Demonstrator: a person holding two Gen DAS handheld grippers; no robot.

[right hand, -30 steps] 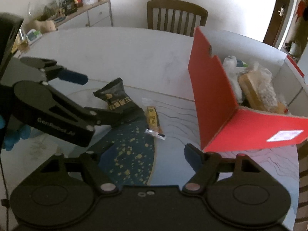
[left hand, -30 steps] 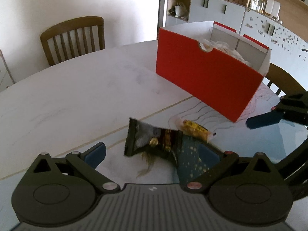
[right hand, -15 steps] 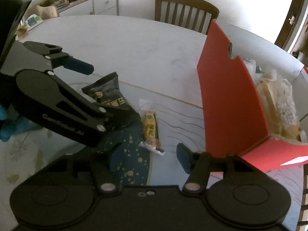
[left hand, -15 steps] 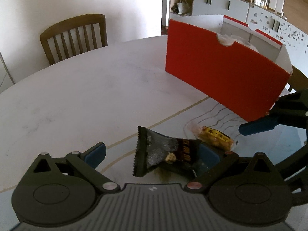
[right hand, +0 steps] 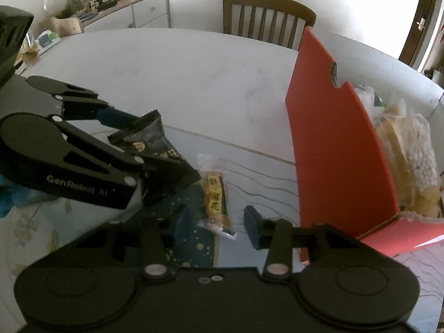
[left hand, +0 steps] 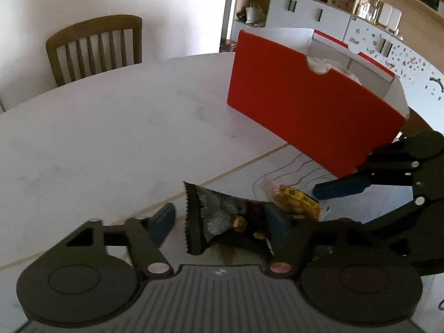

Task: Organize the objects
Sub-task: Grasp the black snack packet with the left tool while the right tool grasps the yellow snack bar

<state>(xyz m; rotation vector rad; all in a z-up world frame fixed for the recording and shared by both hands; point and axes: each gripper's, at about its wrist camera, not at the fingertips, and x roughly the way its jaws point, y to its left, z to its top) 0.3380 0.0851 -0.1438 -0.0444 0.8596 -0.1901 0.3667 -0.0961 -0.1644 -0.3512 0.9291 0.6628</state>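
A black snack packet (left hand: 222,219) lies between the wide-open fingers of my left gripper (left hand: 222,222); it also shows in the right wrist view (right hand: 155,144). I cannot tell whether it rests on the table. A small yellow snack packet (right hand: 215,197) lies on the table right of it, also in the left wrist view (left hand: 294,202). My right gripper (right hand: 216,222) is open and astride the near end of the yellow packet. A red open box (left hand: 310,116) with several bagged snacks (right hand: 410,149) stands to the right.
The round white table (left hand: 111,138) has a dark blue patterned patch (right hand: 194,241) near me. A wooden chair (left hand: 94,47) stands at the far side. Cabinets (left hand: 319,14) and a sideboard (right hand: 125,11) line the walls.
Both grippers have moved in and lower. The black packet now sits deeper between my left fingers. My right gripper has closed in over the yellow packet's near end.
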